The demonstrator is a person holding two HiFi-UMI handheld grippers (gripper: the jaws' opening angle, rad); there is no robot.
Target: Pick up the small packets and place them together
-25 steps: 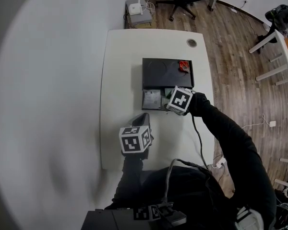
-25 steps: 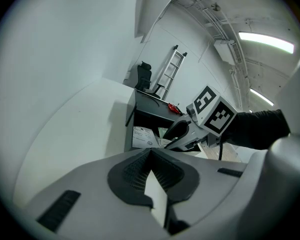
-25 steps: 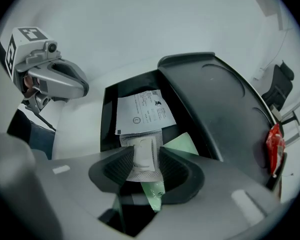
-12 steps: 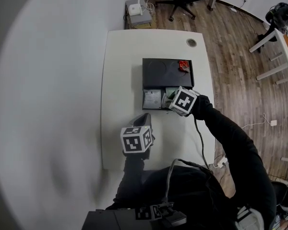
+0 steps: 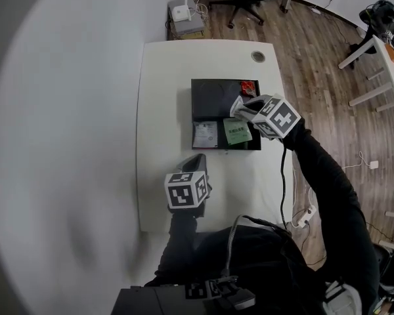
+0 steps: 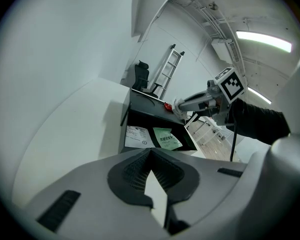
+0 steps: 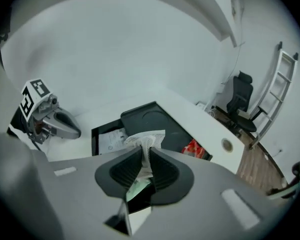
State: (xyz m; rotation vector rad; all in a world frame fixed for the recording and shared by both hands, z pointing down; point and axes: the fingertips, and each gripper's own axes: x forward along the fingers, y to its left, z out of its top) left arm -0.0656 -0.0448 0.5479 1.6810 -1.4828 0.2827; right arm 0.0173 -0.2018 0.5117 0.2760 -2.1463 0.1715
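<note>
**Entry: white packet in the right gripper, to be carried to the others**

- **Tool.** The right gripper (image 7: 143,151) is seen with its jaws narrowed to a slit. They have just been closing, and a crumpled white packet (image 7: 146,135) is pinched between the pads. Its top edge fans out past the jaw tips.
- **Position.** The packet is held clear above the black tray (image 5: 210,94), which is set on the white table (image 5: 161,110).
- **Beneath the jaws.** A green packet (image 5: 237,133) is glimpsed through the gap under the pads. It lies flat in a near compartment.
- **Ahead and left of the tips.** A printed white packet (image 5: 206,135) is lodged in the neighbouring compartment.
- **Ahead and right of the tips.** A red packet (image 5: 250,88) lies in the far corner of the large compartment.
- **Other tool.** The left gripper (image 6: 150,151) is held off to the far left, over bare table, pads together and nothing between them.
- **Handling, as judged.** The pinch should be kept firm, since only a thin fold appears to be gripped. One compartment should be chosen as the gathering place. The packet should be lowered until it is nearly flat beside its fellow before the jaws are parted. The compartment walls should be cleared on the way down.
</note>
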